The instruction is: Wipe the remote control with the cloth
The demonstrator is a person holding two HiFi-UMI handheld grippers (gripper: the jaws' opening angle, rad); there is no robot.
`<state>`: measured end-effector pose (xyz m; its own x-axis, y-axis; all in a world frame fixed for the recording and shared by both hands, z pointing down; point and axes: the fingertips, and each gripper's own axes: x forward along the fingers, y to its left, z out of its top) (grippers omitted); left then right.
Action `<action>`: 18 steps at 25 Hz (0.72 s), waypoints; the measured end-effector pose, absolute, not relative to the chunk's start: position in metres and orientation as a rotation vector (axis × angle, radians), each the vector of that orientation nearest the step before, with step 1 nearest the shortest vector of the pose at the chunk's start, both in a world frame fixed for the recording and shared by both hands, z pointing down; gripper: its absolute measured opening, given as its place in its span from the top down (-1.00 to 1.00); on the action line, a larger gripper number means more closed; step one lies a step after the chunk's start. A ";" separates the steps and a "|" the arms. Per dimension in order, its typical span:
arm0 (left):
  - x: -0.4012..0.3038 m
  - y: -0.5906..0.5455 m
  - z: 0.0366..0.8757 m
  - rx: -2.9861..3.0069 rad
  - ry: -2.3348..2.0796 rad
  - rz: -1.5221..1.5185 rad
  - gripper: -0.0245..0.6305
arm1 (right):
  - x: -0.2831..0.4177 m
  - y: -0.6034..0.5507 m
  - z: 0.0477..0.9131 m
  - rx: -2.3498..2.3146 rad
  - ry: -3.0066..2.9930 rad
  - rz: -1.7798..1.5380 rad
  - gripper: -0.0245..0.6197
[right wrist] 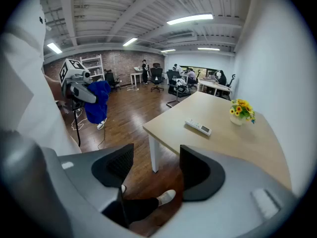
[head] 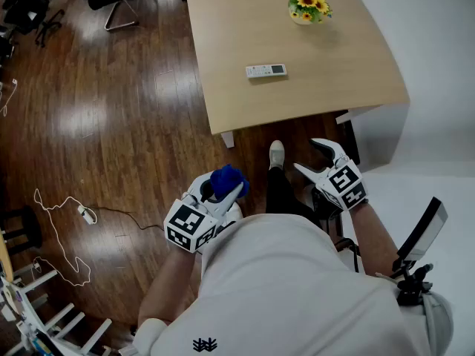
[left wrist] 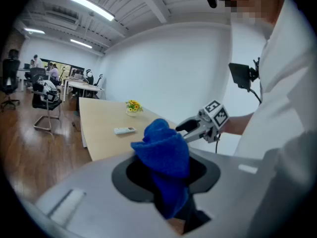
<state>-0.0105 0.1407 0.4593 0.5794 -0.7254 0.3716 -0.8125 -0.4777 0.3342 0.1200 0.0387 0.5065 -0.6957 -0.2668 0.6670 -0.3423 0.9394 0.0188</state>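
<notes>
Cable (head: 86, 215) in loose white loops lies on the dark wooden floor (head: 111, 110) at the far left of the head view. Next to the right, the left gripper (head: 223, 189) is held low in front of the person, its fingers clamped on the one blue cloth (head: 228, 179), which bunches up out of them. The left gripper view shows what the head view cannot: the cloth (left wrist: 163, 150) fills the gap between the fingers and hangs down through it, and far off at the left people (left wrist: 34, 63) sit at desks under long ceiling lights (left wrist: 91, 6). Past the person's white shoe (head: 276, 154), one pale wooden counter (head: 237, 28) stands on the floor ahead, well apart from both grippers. On it are just two things: one white remote (head: 266, 70), lying flat toward the near edge, and one small pot of yellow flowers (head: 307, 4) farther back and to the right, apart from the remote. Rightmost is the right gripper (head: 307, 156), its fingers (right wrist: 115, 166) spread apart with nothing held between them. The right gripper view looks through that gap onto the floor and the shoe. That view alone shows a brick wall (right wrist: 119, 58) at the far end of the room, and the cloth dangling below the left gripper. A white wall (head: 430, 35) bounds the room on the right.
</notes>
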 end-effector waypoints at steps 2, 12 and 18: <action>-0.013 0.128 0.456 2.300 -1.268 0.235 0.48 | 0.116 0.021 0.512 0.375 -2.378 0.088 0.01; -0.010 -0.050 0.422 2.175 -1.510 0.229 0.48 | 0.082 -0.154 0.533 -0.012 -2.320 -0.175 0.01; -0.021 -0.081 0.411 2.108 -1.585 0.235 0.48 | 0.057 -0.190 0.566 -0.163 -2.262 -0.228 0.01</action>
<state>-0.0210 -0.0812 0.4112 0.3117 -0.8541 0.4164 -0.9381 -0.2070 0.2777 0.0571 -0.1897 0.5665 -0.6419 0.0409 0.7657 0.1927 0.9751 0.1094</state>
